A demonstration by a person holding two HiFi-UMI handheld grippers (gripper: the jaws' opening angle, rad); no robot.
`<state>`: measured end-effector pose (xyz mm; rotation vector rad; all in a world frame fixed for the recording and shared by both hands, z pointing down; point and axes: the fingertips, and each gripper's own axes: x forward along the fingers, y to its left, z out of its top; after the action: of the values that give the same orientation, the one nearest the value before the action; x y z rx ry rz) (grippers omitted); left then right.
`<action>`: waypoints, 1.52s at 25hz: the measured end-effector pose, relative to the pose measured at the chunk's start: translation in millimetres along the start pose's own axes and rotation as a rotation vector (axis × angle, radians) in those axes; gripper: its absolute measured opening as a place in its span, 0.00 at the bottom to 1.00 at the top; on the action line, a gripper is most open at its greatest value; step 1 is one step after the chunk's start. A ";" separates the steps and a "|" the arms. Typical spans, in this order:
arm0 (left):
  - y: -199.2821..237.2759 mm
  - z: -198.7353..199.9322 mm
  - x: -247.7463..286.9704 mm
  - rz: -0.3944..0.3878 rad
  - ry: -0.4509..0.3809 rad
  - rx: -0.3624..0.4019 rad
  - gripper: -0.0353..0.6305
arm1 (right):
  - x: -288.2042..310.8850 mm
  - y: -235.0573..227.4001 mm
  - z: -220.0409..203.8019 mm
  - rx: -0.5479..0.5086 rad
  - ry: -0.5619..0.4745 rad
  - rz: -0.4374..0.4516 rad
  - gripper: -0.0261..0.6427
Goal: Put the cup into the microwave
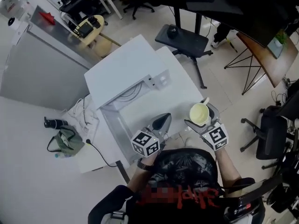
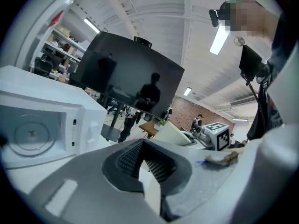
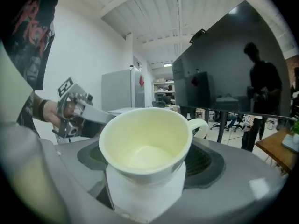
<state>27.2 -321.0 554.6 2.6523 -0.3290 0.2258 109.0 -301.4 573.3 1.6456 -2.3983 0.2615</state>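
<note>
Head view puts you in front of the microwave [image 1: 122, 71], which sits in the middle of the frame. Its cavity faces you and looks open. In the left gripper view the glass turntable shows at the left edge, with no door across it.

So far, the cup [image 1: 199, 113] is picked up and off the table [image 1: 187, 85]. It sits right of centre in the head view, to the right of the opening and not yet inside. You have yet to bring it across to the cavity, set it on the turntable and let go.

Your right gripper [image 1: 201, 120] has its jaws spread wide around the lower body of the cup, with the pads pressing on both sides. Your left gripper [image 1: 161, 121] has its jaws drawn together to a point with nothing between them. It hangs just left of the cup, in front of the opening.

The cup is pale yellow, glossy and upright. In the right gripper view it looks empty, and its handle points away toward the right of the frame.
</note>
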 end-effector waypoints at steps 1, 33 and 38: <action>3.8 0.3 -7.8 0.030 -0.018 -0.007 0.05 | 4.0 6.0 11.2 -0.011 -0.017 0.035 0.73; 68.8 23.8 -235.8 0.421 -0.391 -0.184 0.05 | 443.4 152.0 -85.9 -0.076 0.178 0.351 0.73; 78.2 22.4 -232.1 0.416 -0.389 -0.203 0.05 | 471.6 144.2 -80.5 -0.044 0.156 0.316 0.73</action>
<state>-213.8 -354.3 518.3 2.3878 -0.9762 -0.1918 -183.4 -650.1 779.5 1.1754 -2.5139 0.3712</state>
